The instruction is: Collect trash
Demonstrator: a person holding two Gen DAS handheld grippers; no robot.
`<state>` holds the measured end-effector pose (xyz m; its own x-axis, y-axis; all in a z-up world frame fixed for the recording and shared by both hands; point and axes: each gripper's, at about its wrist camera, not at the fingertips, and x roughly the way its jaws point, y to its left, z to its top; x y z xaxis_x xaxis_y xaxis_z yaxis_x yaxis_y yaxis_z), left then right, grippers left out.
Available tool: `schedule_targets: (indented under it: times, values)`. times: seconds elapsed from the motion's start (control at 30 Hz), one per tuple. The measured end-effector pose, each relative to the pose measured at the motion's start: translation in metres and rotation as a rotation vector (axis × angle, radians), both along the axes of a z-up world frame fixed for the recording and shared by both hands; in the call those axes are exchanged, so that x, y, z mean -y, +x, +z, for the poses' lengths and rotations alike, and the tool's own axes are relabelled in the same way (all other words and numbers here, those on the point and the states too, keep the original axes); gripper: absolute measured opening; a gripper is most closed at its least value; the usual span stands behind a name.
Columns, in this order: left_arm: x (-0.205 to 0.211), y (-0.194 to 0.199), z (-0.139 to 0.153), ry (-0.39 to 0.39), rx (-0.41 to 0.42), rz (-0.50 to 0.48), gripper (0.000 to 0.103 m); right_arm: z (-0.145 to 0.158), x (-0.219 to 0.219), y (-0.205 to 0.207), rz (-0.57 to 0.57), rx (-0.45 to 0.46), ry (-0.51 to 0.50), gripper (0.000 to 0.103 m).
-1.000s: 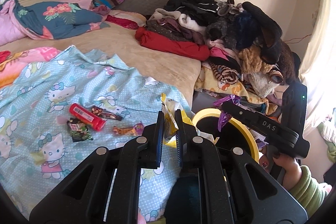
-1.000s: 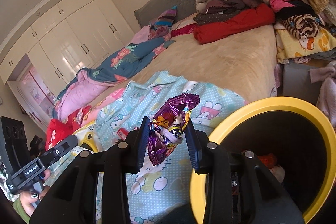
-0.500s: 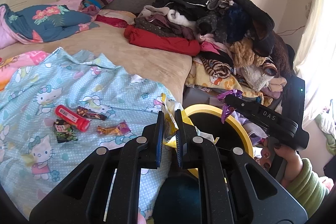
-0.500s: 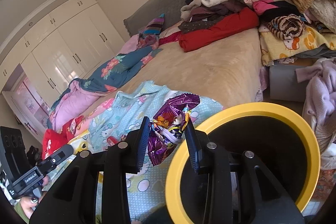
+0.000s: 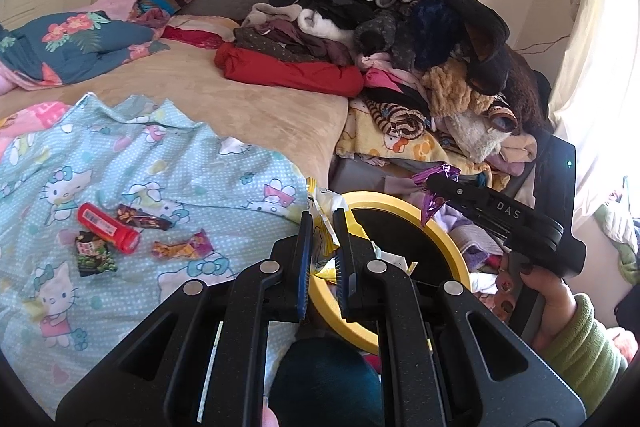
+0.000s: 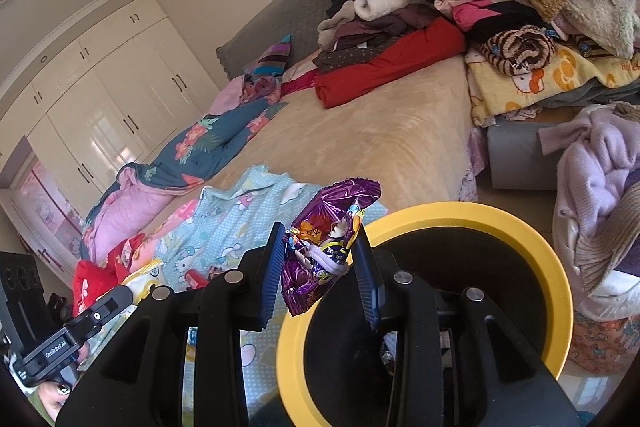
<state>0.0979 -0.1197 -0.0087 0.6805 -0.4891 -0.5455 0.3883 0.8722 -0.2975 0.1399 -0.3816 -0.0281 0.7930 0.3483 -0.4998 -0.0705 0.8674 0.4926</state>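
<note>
My left gripper (image 5: 322, 227) is shut on a yellow-and-white wrapper (image 5: 325, 227), held at the near rim of the yellow-rimmed black bin (image 5: 448, 227). My right gripper (image 6: 320, 243) is shut on a purple foil snack bag (image 6: 324, 251), held at the left rim of the bin (image 6: 552, 255). In the left wrist view the right gripper (image 5: 434, 189) holds that purple bag (image 5: 434, 201) over the bin's far side. On the Hello Kitty sheet (image 5: 120, 155) lie a red tube (image 5: 108, 227), a dark green packet (image 5: 94, 253), a brown bar wrapper (image 5: 142, 219) and an orange candy wrapper (image 5: 182, 249).
A tall pile of clothes (image 5: 400, 39) and a red folded garment (image 5: 292, 71) sit at the bed's far right. A floral quilt (image 5: 76, 43) lies at the back left. A lilac sweater heap (image 6: 596, 187) stands right of the bin. White wardrobes (image 6: 100, 107) line the far wall.
Both grippers have shifted right toward the bin with their wrappers still held. The bin fills more of the right wrist view, and the purple bag is now at its rim.
</note>
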Motion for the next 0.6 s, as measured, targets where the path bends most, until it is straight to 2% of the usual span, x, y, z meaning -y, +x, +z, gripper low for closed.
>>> schedule_targets:
  times: [0.6]
  values:
    - [0.040, 0.003, -0.018, 0.010, -0.021, -0.087, 0.006, -0.012, 0.033, -0.004, -0.080, -0.034, 0.003, 0.032]
